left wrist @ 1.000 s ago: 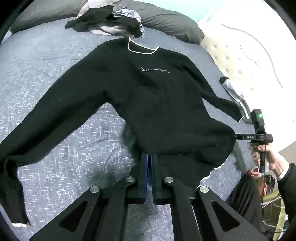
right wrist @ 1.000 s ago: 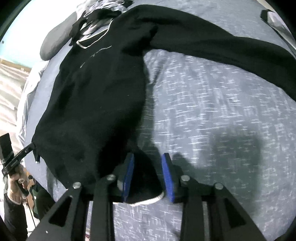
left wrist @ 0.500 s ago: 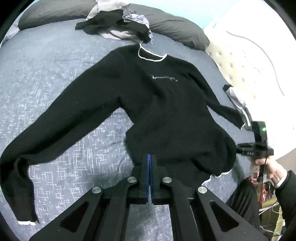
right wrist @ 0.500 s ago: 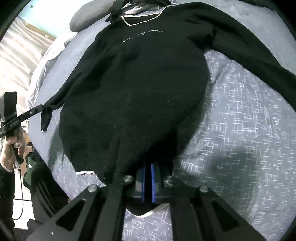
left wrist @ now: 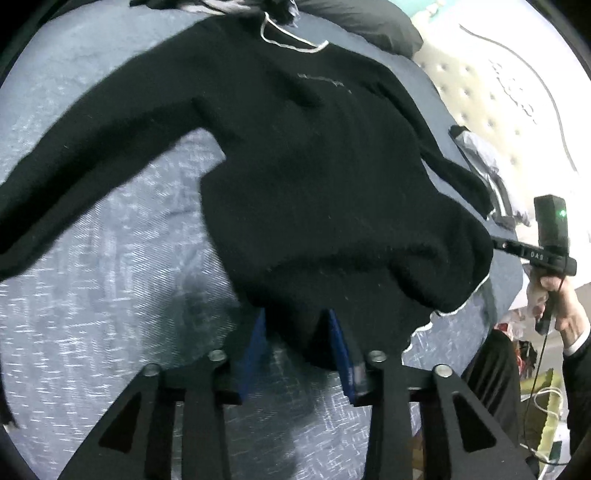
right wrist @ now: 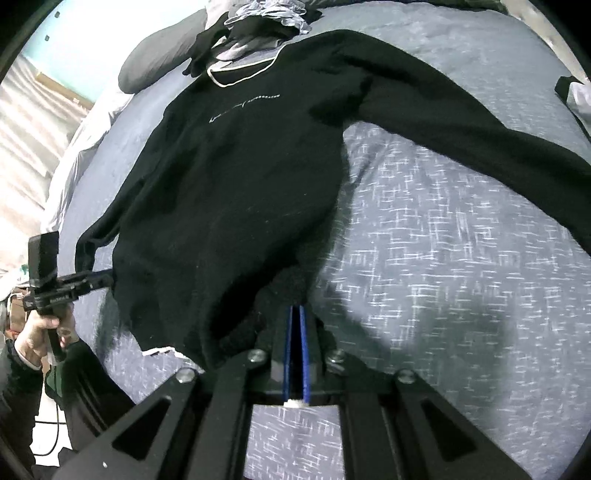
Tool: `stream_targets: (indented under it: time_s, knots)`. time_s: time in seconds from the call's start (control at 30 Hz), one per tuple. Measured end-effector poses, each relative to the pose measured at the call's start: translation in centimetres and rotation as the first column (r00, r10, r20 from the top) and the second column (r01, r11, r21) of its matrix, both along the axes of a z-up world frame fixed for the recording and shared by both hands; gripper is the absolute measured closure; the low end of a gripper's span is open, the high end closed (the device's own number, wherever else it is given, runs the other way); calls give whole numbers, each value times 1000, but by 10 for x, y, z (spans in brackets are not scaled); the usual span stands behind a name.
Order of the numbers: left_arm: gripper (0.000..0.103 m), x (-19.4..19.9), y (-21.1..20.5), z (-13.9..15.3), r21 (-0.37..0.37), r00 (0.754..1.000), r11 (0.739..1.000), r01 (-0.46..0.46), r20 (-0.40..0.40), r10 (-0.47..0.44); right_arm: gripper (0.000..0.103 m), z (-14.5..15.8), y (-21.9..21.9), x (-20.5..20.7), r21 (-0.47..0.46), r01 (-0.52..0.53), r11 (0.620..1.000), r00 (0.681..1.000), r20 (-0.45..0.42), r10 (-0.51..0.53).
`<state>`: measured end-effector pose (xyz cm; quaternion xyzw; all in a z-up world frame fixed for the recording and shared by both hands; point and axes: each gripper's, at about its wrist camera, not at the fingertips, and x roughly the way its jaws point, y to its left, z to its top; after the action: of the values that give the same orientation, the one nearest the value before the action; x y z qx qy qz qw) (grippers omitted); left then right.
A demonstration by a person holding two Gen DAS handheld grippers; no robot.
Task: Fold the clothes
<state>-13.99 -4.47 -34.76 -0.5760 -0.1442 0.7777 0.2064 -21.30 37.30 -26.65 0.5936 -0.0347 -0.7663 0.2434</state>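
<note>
Fuzzy matt black knit sweater (left wrist: 325,177) lies on a woven, flecked grey-blue bedspread (right wrist: 443,258).

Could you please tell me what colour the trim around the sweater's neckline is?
White, a thin line edging the neckline of the black sweater; the right wrist view shows it best.

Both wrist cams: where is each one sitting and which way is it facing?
Left wrist: on the left gripper, facing up the bed along the black sweater; its fingers are apart around the hem, with the other hand at right.
Right wrist: on the right gripper, same heading, clamped on the hem; the left hand shows at left.
Shared: sweater, bed, clothes pile and pillow.
</note>
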Motion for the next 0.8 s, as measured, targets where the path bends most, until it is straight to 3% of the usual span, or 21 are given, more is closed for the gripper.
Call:
stream_targets:
  time_s: [0.23,0.3,0.33,0.37,0.8]
  knots:
    - [65,-2,14,-12,35,1000,999,-20,16,19,99,1,-1,0,-9,2,1000,1000,-3,-2]
    - [77,-1,12,-6,29,1000,999,-15,1,15,99,2,-3,1,-8,-4,1000,1000,-6,4]
    - [94,0,10,-1,26,1000,1000,-13,-9,13,99,3,-3,1,-8,-6,1000,1000,-7,6]
    - [99,0,7,4,24,1000,1000,-10,-19,11,99,4,-3,2,-8,-8,1000,1000,-9,8]
    - [100,11,-24,57,21,991,1000,-9,-135,12,102,25,9,10,-7,8,1000,999,-51,-9]
